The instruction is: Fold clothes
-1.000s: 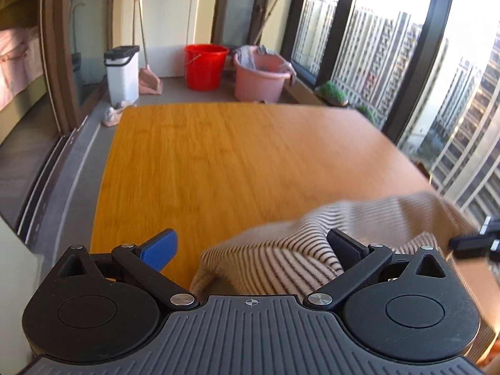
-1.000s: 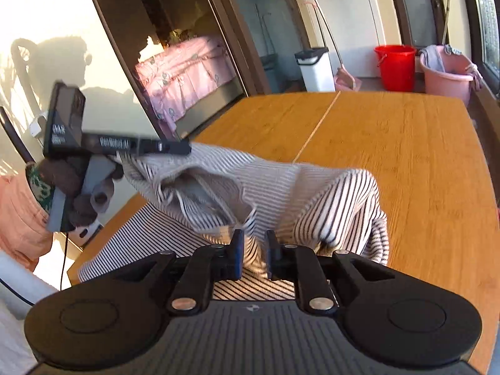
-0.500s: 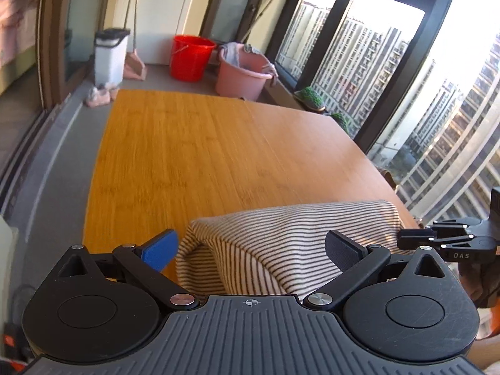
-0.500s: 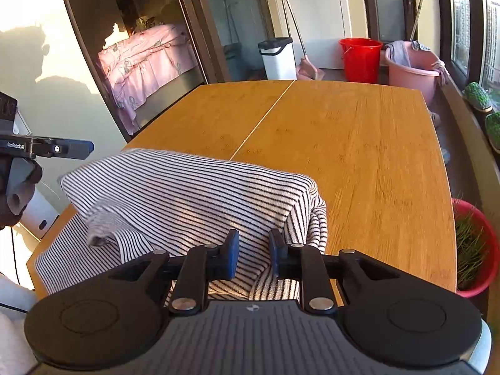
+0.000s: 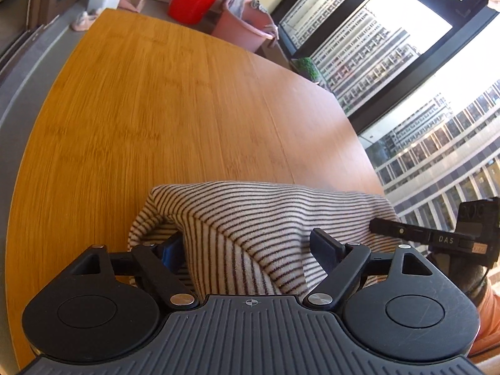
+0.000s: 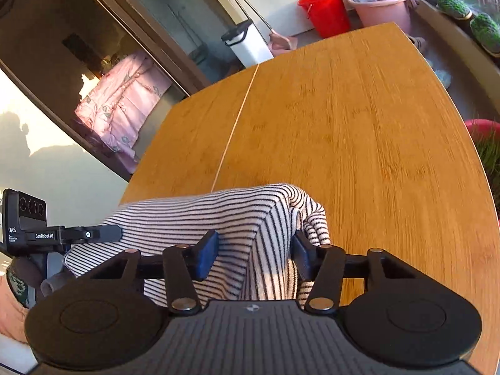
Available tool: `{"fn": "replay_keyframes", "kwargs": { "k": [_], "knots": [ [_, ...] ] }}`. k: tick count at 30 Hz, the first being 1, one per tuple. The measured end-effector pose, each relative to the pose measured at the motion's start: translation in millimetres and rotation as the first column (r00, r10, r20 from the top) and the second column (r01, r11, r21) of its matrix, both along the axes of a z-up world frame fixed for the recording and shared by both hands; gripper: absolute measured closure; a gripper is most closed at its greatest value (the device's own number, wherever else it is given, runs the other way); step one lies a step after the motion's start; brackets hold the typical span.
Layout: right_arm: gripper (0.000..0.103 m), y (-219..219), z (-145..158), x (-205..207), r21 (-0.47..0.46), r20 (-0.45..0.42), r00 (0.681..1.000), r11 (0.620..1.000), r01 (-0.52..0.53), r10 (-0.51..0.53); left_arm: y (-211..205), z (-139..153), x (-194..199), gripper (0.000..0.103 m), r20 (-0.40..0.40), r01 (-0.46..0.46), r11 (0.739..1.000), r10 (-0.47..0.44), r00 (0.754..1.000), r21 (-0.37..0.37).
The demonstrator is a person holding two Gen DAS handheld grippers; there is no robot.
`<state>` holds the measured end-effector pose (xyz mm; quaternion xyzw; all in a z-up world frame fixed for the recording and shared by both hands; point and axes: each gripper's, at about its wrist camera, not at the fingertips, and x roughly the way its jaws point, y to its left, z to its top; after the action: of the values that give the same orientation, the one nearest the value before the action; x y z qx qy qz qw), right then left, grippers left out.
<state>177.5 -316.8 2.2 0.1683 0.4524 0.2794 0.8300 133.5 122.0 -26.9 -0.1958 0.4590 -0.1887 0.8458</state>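
Where cloth drapes: left tongs' fingertip (image 5: 171, 251) half-hidden.

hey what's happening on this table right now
A person is folding a striped garment at the near edge of a wooden table, with a handheld gripper in each hand. The left gripper and the right gripper are both open, fingers spread either side of bunched fabric. The garment lies in a folded bundle. Nothing else sits on the table.

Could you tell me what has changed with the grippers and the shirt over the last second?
The right gripper, nearly shut before, has opened wide around the striped shirt. The shirt went from a raised bunch to a flatter fold at the near edge of the table. The left gripper stayed open.
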Motion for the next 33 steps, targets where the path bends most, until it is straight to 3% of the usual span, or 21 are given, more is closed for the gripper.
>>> {"fn": "replay_keyframes", "kwargs": {
  "k": [1, 3, 7, 11, 17, 20, 22, 24, 26, 28, 31, 33],
  "knots": [
    [0.072, 2.8, 0.7, 9.6, 0.009, 0.003, 1.0, 1.0, 0.006, -0.007, 0.7, 1.9, 8.7, 0.027, 0.012, -0.002, 1.0, 0.002, 1.0, 0.013],
    [0.077, 8.7, 8.6, 30.9, 0.002, 0.042, 0.999, 1.0, 0.031, -0.031, 4.8, 8.8, 28.8, 0.035, 0.043, -0.021, 1.0, 0.021, 0.999, 0.008],
    [0.078, 16.9, 32.6, 61.4, -0.003, 0.157, 0.985, 0.997, 0.074, -0.072, 6.3, 35.4, 45.0, 0.04, 0.169, -0.044, 0.999, 0.042, 0.985, 0.003],
    [0.078, 13.3, 55.4, 56.9, 0.04, 0.239, 0.969, 0.998, 0.057, -0.065, 0.5, 53.3, 39.6, 0.041, 0.24, -0.03, 0.999, 0.027, 0.97, 0.009],
    [0.078, 2.7, 43.0, 18.8, 0.015, 0.219, 0.976, 1.0, 0.007, -0.01, 2.7, 30.6, 7.9, 0.042, 0.168, -0.025, 1.0, 0.022, 0.986, 0.014],
    [0.075, 4.7, 18.4, 4.1, -0.072, 0.207, 0.978, 0.997, 0.024, -0.009, 8.4, 8.5, -0.8, 0.044, 0.098, -0.06, 0.996, 0.053, 0.994, 0.063],
    [0.07, 6.4, 0.9, 1.4, -0.139, 0.193, 0.981, 0.988, 0.06, -0.032, 14.3, 2.6, -0.9, 0.039, 0.078, -0.089, 0.994, 0.084, 0.993, 0.059],
    [0.069, 3.8, -1.6, -0.6, -0.134, 0.195, 0.98, 0.988, 0.073, -0.046, 16.7, 10.3, -3.5, 0.039, 0.103, -0.108, 0.992, 0.1, 0.99, 0.073],
    [0.067, 1.1, 7.8, -4.4, -0.13, 0.229, 0.973, 0.989, 0.074, -0.042, 15.8, 26.2, -9.8, 0.03, 0.159, -0.085, 0.992, 0.069, 0.985, 0.097],
    [0.063, -0.5, 14.2, -7.8, -0.129, 0.253, 0.967, 0.989, 0.069, -0.034, 12.3, 33.5, -14.1, 0.013, 0.175, -0.03, 0.997, 0.018, 0.984, 0.066],
    [0.051, 0.4, 8.7, -11.1, -0.125, 0.242, 0.97, 0.991, 0.054, -0.023, 0.8, 22.3, -13.2, 0.012, 0.135, 0.014, 0.998, -0.022, 0.991, 0.059],
    [0.05, 0.9, 5.0, -13.3, -0.122, 0.234, 0.972, 0.992, 0.044, -0.015, -4.8, 8.7, -10.9, 0.013, 0.093, 0.014, 0.998, -0.02, 0.995, 0.066]
  ]
}}
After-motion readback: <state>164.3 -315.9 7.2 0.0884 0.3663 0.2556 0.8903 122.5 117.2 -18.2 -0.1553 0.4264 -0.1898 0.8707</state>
